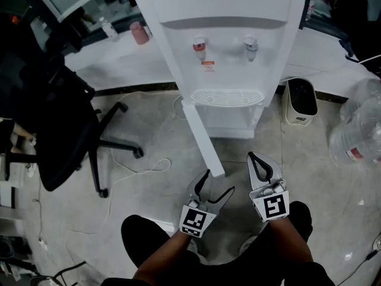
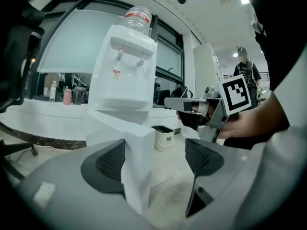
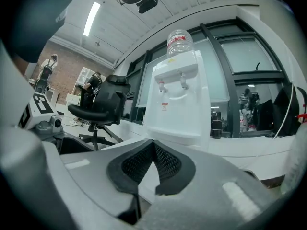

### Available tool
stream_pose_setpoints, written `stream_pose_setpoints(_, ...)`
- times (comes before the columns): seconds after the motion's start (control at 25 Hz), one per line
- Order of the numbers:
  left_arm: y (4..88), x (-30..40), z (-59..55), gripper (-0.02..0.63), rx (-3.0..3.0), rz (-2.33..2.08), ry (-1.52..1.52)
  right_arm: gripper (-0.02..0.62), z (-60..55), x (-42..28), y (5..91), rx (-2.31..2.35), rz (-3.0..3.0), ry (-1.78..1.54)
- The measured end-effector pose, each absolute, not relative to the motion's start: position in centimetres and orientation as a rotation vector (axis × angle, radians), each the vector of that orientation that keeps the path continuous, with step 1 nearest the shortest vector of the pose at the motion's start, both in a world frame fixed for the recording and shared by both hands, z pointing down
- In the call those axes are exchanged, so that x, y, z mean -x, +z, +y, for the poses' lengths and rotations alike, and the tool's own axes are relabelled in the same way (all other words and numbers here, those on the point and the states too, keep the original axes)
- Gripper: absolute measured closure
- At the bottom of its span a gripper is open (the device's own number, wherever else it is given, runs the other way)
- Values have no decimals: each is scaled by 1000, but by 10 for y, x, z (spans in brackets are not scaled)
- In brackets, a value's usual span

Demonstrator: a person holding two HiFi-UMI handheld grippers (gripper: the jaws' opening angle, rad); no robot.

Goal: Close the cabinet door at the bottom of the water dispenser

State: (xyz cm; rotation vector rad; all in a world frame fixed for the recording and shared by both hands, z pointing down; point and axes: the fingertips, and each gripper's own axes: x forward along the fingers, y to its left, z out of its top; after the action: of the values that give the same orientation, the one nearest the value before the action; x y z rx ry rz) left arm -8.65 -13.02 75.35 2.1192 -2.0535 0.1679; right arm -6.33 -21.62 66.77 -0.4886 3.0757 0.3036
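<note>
The white water dispenser [image 1: 220, 16] stands ahead of me on the floor. Its bottom cabinet door [image 1: 202, 139] is swung wide open and points toward me, edge-on. My left gripper [image 1: 219, 182] is open at the door's free end. In the left gripper view the door's edge [image 2: 136, 147] stands between the jaws, close against the left pad [image 2: 110, 162], with a wide gap to the right pad. My right gripper [image 1: 253, 157] is shut and empty, to the right of the door and apart from it. Its pads [image 3: 165, 162] meet at the tips in the right gripper view, facing the dispenser [image 3: 180, 104].
A black office chair [image 1: 53, 124] stands at the left, with a white cable [image 1: 143, 168] trailing over the floor beside it. A small white bin [image 1: 300, 103] sits right of the dispenser. A large clear water bottle [image 1: 360, 127] lies at the far right.
</note>
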Motion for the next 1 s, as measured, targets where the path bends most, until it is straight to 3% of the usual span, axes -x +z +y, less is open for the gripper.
stream_pose_setpoints(1.0, 751, 42, -243, 198, -2237, -2002, 126, 592, -278, -3, 692, 770, 3092, 191)
